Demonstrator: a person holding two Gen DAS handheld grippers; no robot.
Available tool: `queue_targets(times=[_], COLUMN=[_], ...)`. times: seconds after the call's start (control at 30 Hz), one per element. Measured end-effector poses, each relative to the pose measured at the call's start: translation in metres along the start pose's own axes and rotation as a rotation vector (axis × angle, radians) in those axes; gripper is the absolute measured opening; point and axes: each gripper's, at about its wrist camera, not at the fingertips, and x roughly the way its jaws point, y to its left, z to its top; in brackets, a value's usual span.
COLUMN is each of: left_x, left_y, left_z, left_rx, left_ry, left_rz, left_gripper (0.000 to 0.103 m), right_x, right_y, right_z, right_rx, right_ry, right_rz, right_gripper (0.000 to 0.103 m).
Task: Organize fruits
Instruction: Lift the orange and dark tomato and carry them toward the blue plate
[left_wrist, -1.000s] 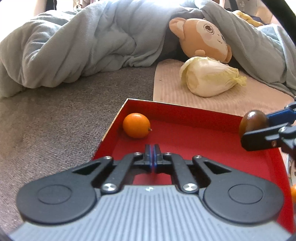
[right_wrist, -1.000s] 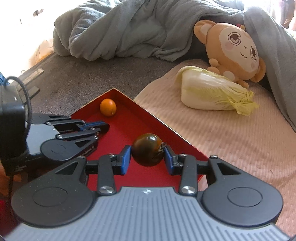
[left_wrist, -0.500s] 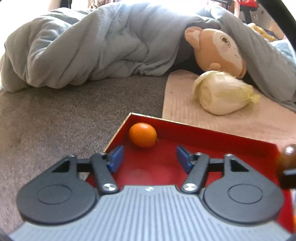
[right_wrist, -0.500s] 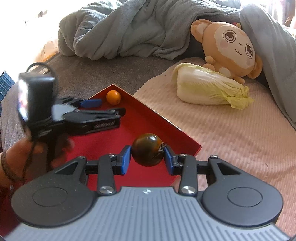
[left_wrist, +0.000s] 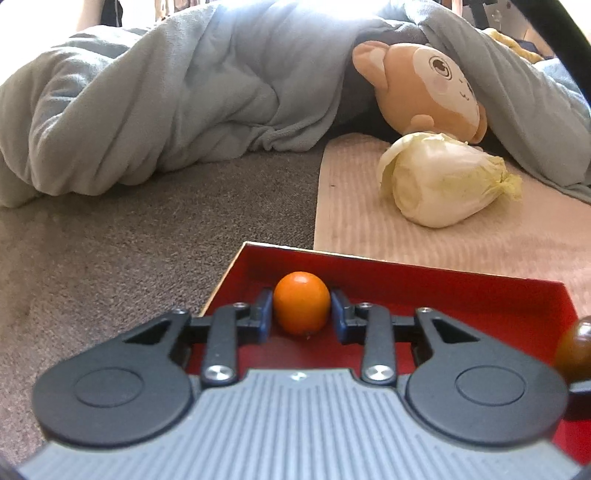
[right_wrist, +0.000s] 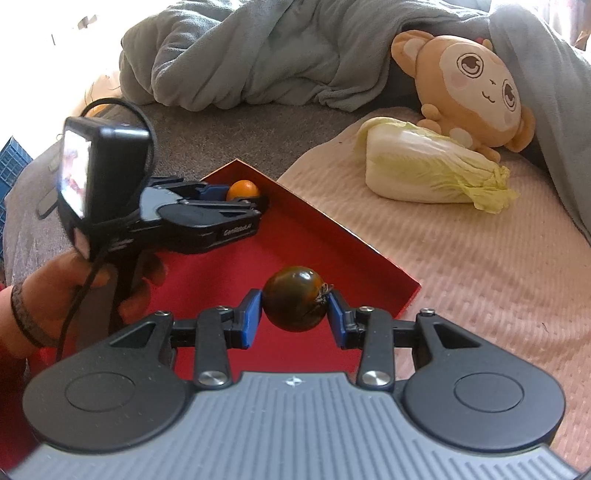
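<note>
A small orange fruit (left_wrist: 301, 302) lies in the far corner of a red tray (left_wrist: 461, 291). My left gripper (left_wrist: 301, 314) has its jaws around the fruit, the blue pads close to both sides, with a thin gap on the right. In the right wrist view the left gripper (right_wrist: 240, 197) reaches the orange fruit (right_wrist: 242, 189) in the red tray's (right_wrist: 332, 236) corner. My right gripper (right_wrist: 294, 314) is shut on a dark brown-green tomato (right_wrist: 294, 302), held over the tray's right part. The tomato shows at the right edge of the left wrist view (left_wrist: 574, 349).
A napa cabbage (right_wrist: 424, 168) lies on a beige ribbed mat (right_wrist: 480, 266) beyond the tray, with an orange monkey plush (right_wrist: 476, 88) behind it. A grey-blue blanket (left_wrist: 166, 110) is heaped at the back. Grey carpet (left_wrist: 110, 251) lies left of the tray.
My left gripper went from shut to open, moved forward to the orange fruit and narrowed around it. The right gripper kept the tomato and stayed over the tray.
</note>
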Motion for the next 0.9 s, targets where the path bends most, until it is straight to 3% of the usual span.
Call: queue_targets(times=[0.4, 0.63, 0.9], left_x=[-0.047, -0.081, -0.116], left_y=[0.016, 0.016, 0.017], left_z=[-0.023, -0.045, -0.061], left_rx=[-0.058, -0.09, -0.165], left_ry=[0.061, 0.098, 0.146], left_rz=[0.013, 0.015, 0.016], left_gripper=[0.035, 0.035, 0.035], right_x=[-0.016, -0.039, -0.044], right_y=[0.036, 0.049, 0.066], right_z=[0.006, -0.009, -0.022], right_rx=[-0.017, 0.024, -0.025], right_ry=[-0.004, -0.005, 0.02], right_rz=[0.033, 0.033, 0.046], right_gripper=[0.044, 0.044, 0.044])
